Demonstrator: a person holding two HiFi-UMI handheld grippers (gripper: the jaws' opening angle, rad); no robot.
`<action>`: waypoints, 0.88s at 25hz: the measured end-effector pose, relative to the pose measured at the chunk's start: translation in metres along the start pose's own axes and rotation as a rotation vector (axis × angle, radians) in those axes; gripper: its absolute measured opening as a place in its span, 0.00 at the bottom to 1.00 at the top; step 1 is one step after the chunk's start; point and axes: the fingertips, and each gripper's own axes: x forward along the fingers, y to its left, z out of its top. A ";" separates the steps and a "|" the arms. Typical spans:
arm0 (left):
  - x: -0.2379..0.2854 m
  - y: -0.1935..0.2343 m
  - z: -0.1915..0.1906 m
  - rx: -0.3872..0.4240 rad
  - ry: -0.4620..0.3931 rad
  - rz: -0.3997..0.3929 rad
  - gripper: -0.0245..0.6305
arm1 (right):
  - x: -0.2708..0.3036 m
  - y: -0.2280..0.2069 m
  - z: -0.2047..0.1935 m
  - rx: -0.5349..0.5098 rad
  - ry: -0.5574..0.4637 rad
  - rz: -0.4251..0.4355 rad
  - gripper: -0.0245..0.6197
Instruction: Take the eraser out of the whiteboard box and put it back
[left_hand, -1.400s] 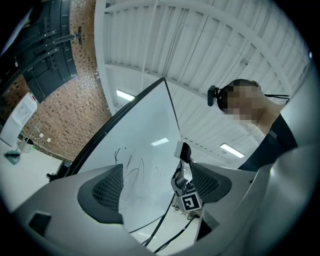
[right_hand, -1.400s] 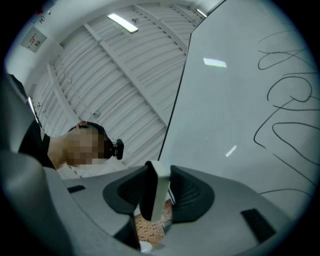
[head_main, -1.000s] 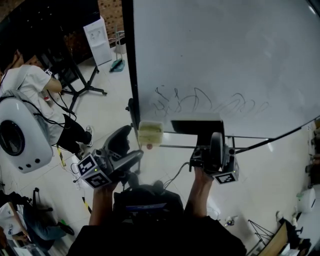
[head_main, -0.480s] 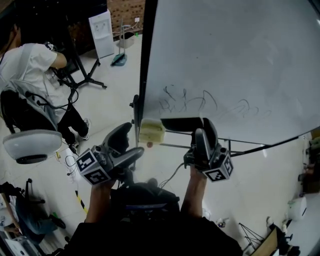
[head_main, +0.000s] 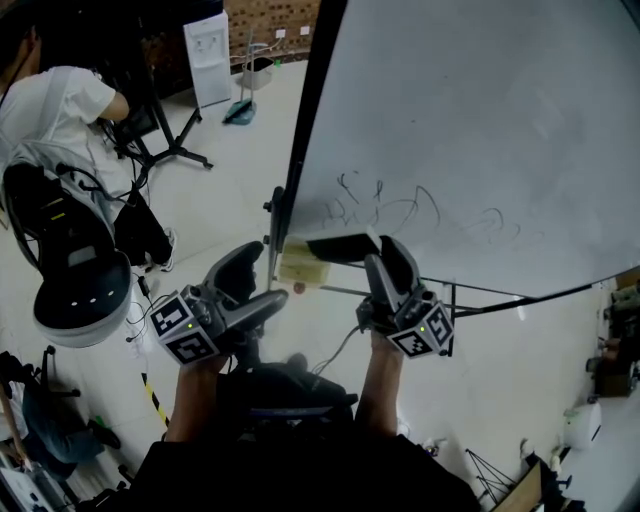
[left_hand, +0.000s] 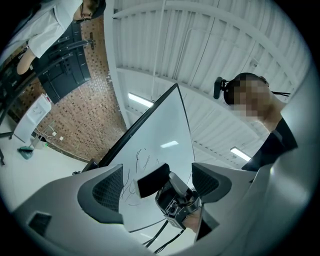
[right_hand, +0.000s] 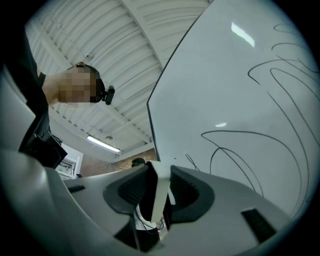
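eraser (head_main: 342, 247) was kept clamped in right gripper (head_main: 372, 256), brought lower and leftward along whiteboard (head_main: 480, 120) bottom edge, ending just beside box (head_main: 300, 268) at lower left corner; put-back judged imminent. left gripper (head_main: 266, 276) was held open, empty.

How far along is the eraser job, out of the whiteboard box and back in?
Done: the eraser is out of the box. In hand: the right gripper is shut on it, holding it just beside the box's top. Left: set it inside and let go.
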 end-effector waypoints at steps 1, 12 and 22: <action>-0.001 0.001 0.000 -0.001 0.000 0.002 0.69 | 0.001 -0.001 -0.003 0.000 0.008 -0.003 0.28; -0.004 0.012 -0.002 -0.019 0.013 0.021 0.69 | 0.009 -0.007 -0.038 -0.069 0.144 -0.025 0.28; -0.007 0.016 -0.002 -0.027 0.013 0.030 0.69 | 0.014 -0.010 -0.074 -0.117 0.275 -0.032 0.28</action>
